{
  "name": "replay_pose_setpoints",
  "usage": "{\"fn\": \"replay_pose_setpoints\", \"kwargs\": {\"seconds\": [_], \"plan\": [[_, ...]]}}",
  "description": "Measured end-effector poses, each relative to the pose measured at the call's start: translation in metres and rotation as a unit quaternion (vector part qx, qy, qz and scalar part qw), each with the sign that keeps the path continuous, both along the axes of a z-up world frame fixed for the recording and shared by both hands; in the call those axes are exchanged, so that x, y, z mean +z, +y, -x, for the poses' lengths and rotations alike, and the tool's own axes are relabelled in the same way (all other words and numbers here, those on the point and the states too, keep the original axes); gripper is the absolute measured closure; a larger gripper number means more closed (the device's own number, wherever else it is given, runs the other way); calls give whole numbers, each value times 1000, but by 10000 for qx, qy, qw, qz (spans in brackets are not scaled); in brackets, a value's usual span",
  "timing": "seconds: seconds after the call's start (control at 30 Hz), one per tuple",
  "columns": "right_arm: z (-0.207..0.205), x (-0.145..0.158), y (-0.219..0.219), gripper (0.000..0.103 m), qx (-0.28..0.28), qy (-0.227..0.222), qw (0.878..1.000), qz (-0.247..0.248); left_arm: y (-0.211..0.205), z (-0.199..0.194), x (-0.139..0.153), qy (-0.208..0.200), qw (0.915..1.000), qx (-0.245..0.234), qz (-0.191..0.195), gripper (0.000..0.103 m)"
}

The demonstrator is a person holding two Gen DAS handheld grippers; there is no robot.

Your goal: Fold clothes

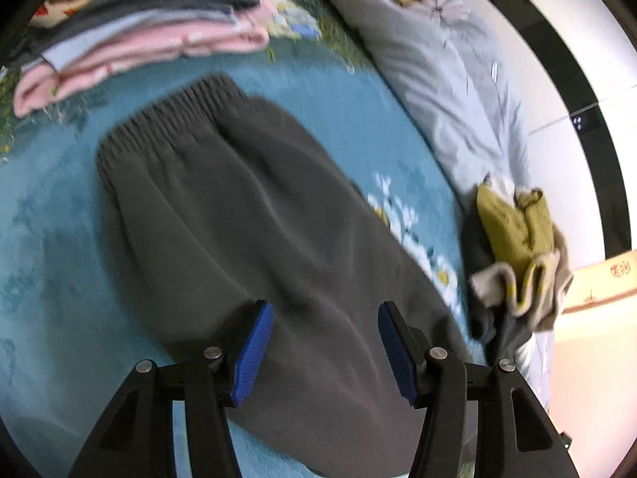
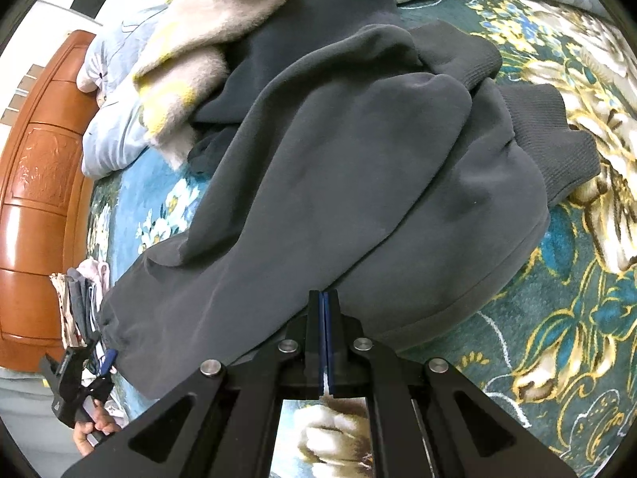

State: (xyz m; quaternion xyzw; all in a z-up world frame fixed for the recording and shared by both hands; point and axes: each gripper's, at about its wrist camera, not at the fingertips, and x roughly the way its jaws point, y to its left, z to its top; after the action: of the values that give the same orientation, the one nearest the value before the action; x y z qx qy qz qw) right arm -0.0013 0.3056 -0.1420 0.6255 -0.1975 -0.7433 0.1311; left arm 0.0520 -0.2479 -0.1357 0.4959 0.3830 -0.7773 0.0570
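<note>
Evidently mid-fold on the pants [image 1: 247, 207]: laid flat and long across the blanket [image 1: 51, 239], not yet brought down to a compact packet. Lying lengthwise in the left view, ribbed waistband [image 1: 167, 119] at 11 o'clock, cloth running down to 6 o'clock under the fingers. Dark grey, soft and fleecy, a few shallow creases, otherwise smooth. Bunched and doubled over in the right view, with ribbed cuffs [image 2: 557, 147] out at 2 o'clock.

Left gripper [image 1: 324, 342]: about half open, blue pads [image 1: 254, 354] standing apart above the cloth, gripping nothing. Right gripper [image 2: 324, 338]: fully closed, pads pressed together right at the near edge of the pants; cannot tell whether a thin edge of cloth is pinched between them.

Next, probably: lower the left gripper onto an edge, close on both layers, and carry that end over toward the waistband, keeping the edges lined up. Calls for a firm pinch and a slow sweep, since fleece sags and drags on a plush blanket.

Folded stack [image 1: 151, 40] waiting at 11 o'clock; unfolded pile [image 1: 517, 239] at 3 o'clock.
</note>
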Motion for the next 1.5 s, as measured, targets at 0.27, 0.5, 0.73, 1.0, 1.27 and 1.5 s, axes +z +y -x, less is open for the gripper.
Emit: {"fn": "replay_pose_setpoints", "kwargs": {"seconds": [0.27,0.5,0.73,1.0,1.27,1.5], "plan": [[1,18,5,59,-81,351,9993,37,0,-2,-3,-121,9998,-15,-141,43],[16,29,27,59,-385,582,9976,-17,1,-4,-4,-130,9998,14,-146,43],[41,17,54,59,-859,518,9949,-66,2,-4,-5,-179,9998,38,-104,43],[74,-17,62,58,-1407,200,9896,-226,2,-7,-2,-132,9999,95,-55,43],[88,-7,69,95,-1680,281,9853,-154,-5,-11,0,-57,9995,240,-187,43],[47,66,88,99,-1366,1132,9837,303,-15,-15,-7,-98,9973,530,-491,43]]}}
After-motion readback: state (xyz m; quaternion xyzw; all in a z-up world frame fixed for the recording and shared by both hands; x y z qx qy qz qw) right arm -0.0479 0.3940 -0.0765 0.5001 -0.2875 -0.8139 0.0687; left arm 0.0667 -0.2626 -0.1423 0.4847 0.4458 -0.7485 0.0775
